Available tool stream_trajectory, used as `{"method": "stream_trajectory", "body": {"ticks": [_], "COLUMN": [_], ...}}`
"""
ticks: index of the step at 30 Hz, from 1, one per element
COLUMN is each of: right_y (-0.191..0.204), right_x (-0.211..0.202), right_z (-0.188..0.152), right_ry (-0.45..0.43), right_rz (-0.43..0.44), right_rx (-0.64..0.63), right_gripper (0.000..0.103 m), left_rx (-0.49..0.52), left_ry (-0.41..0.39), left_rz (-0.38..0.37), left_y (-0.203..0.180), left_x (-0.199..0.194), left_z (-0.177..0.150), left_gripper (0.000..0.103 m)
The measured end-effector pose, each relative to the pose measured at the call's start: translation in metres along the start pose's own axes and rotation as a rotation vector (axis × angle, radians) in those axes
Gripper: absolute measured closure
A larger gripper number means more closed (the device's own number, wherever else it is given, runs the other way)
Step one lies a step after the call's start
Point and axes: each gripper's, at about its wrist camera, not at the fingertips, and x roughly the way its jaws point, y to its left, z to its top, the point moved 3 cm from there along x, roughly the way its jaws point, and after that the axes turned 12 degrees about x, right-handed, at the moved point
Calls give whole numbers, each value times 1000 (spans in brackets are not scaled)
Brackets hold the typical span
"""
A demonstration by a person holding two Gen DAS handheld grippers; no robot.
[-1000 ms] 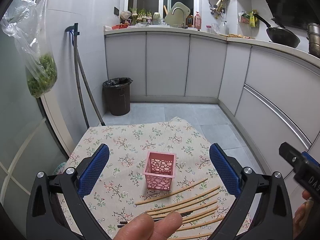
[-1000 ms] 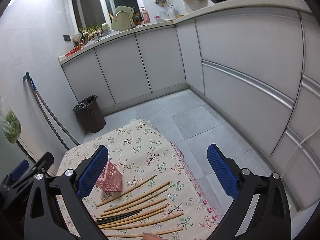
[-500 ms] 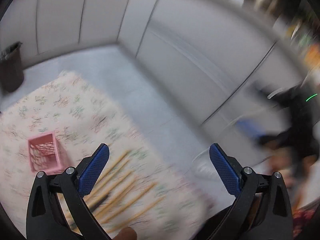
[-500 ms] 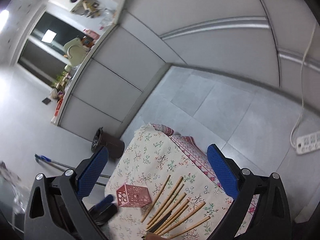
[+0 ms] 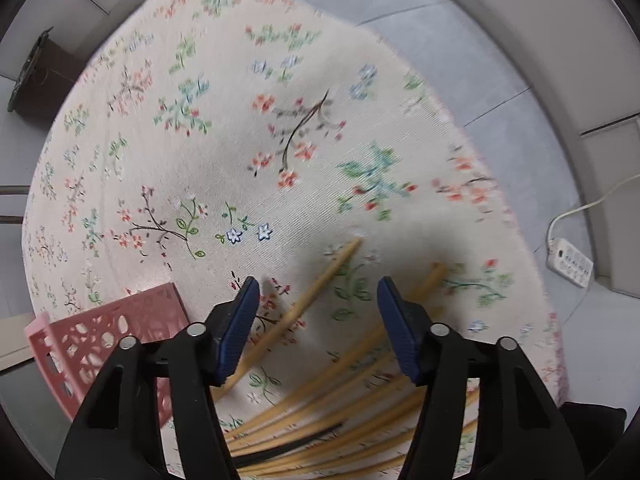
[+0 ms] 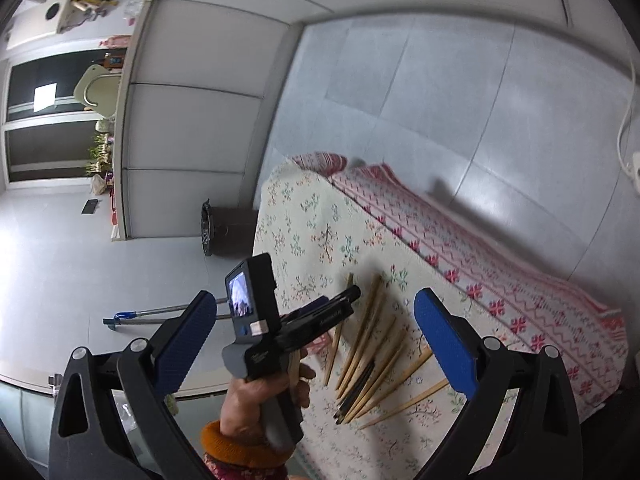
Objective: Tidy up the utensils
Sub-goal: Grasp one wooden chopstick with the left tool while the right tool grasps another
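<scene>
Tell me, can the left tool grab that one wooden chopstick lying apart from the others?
Probably yes. The left tool hangs open right above the separate light wooden chopstick, with nothing between them. The pink plastic basket stands off to one side.

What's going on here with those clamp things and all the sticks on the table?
A person holds a two-finger gripper in each hand to tidy chopsticks. The left gripper, open, hangs low over the wooden chopsticks on the flowered tablecloth, with one chopstick between its fingers, ungripped. The pink basket lies beside them. The right gripper, open, is held back, grasping nothing.
</scene>
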Motion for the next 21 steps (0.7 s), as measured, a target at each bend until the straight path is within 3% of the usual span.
{"method": "stream_trajectory", "body": {"ticks": [4, 6, 10, 15, 18, 21], "right_y": [-4, -5, -11, -30, -51, -68], "right_x": [12, 15, 25, 38, 42, 51], "right_z": [-4, -5, -8, -18, -36, -60], "right_ry": [50, 51, 65, 76, 54, 86], "right_rz": [-16, -32, -73, -155, -229, -276], "right_rx": [22, 24, 40, 54, 36, 16], "right_gripper": [7, 7, 7, 8, 16, 28], "left_rx": [-1, 17, 23, 39, 72, 112], "left_ry": [-21, -42, -92, -223, -352, -487], "left_rz": [-40, -40, -22, -11, 35, 63], "left_y": [9, 9, 8, 2, -5, -8], "left_x": [6, 5, 3, -11, -47, -92], "left_z": [-8, -16, -40, -92, -136, -183], "left_gripper": [57, 73, 86, 92, 93, 94]}}
